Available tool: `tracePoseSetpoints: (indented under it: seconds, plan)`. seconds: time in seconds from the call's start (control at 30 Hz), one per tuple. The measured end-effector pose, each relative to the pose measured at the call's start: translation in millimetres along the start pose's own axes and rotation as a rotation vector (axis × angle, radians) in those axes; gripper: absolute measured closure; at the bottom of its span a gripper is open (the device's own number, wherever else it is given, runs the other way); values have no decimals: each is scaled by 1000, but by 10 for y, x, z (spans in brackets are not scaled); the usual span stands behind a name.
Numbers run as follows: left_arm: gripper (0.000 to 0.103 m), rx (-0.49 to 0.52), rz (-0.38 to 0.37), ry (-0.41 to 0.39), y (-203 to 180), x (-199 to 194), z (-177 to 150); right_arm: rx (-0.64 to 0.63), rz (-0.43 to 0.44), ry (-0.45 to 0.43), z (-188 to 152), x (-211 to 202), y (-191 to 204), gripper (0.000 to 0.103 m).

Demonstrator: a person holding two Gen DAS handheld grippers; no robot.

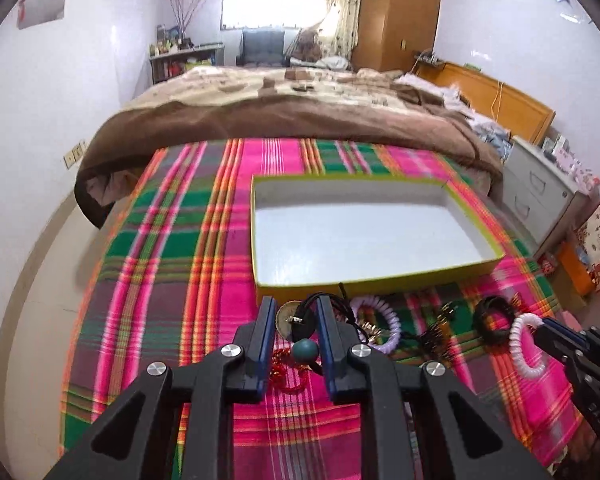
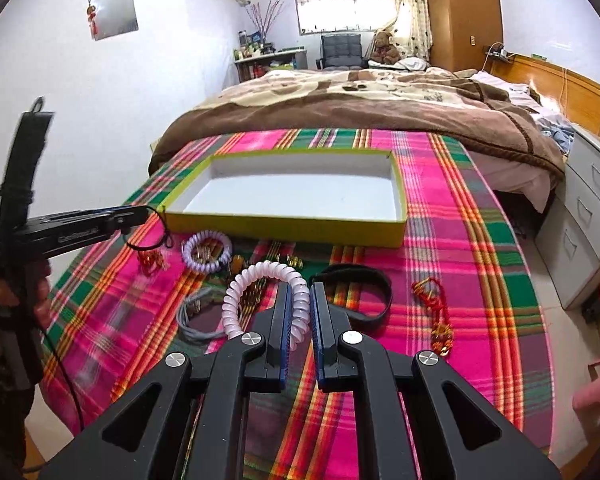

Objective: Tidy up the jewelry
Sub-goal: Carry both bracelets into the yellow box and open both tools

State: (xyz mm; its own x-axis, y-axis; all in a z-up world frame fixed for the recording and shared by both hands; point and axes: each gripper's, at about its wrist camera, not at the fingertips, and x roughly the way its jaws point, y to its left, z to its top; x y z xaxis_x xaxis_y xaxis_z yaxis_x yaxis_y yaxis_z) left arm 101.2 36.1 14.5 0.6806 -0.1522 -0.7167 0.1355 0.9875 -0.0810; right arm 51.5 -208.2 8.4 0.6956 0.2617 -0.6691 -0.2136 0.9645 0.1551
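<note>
A shallow yellow-rimmed box (image 1: 374, 278) (image 2: 284, 222) with a white inside lies on the plaid cloth. My left gripper (image 1: 296, 306) is shut on a black cord necklace (image 1: 314, 304) with a brass coin and a green bead (image 1: 305, 351); the cord hangs from its tip in the right wrist view (image 2: 148, 240). My right gripper (image 2: 299, 290) is shut on a pale pink spiral bracelet (image 2: 260, 276) (image 1: 520, 344). A lilac spiral bracelet (image 1: 384, 320) (image 2: 206, 250), a black band (image 2: 354, 296) (image 1: 494, 320) and a red-and-gold chain (image 2: 436, 308) lie before the box.
A grey cord bracelet (image 2: 196, 316) and small gold pieces (image 2: 260, 268) lie among the jewelry. Red beads (image 1: 284, 372) lie under my left gripper. A bed with a brown blanket (image 1: 284, 116) stands behind the table, grey drawers (image 2: 592, 216) to the right.
</note>
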Motion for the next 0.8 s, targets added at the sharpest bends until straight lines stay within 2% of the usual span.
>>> tracePoseSetpoints:
  seconds: [0.17,0.3,0.6,0.8]
  plan:
    - [83,-5,-9,-63,11,-223,204,26,1,-33,190,-10,-88,94]
    - [83,-20,-34,-82,27,-213,387,32,-36,-58,437,76,-196,94]
    - [83,-67,-74,-35,64,321,686,7,-97,-41,867,516,-388,94]
    - [83,-73,-58,9,58,712,791,-15,-133,9,1048,920,-511,94]
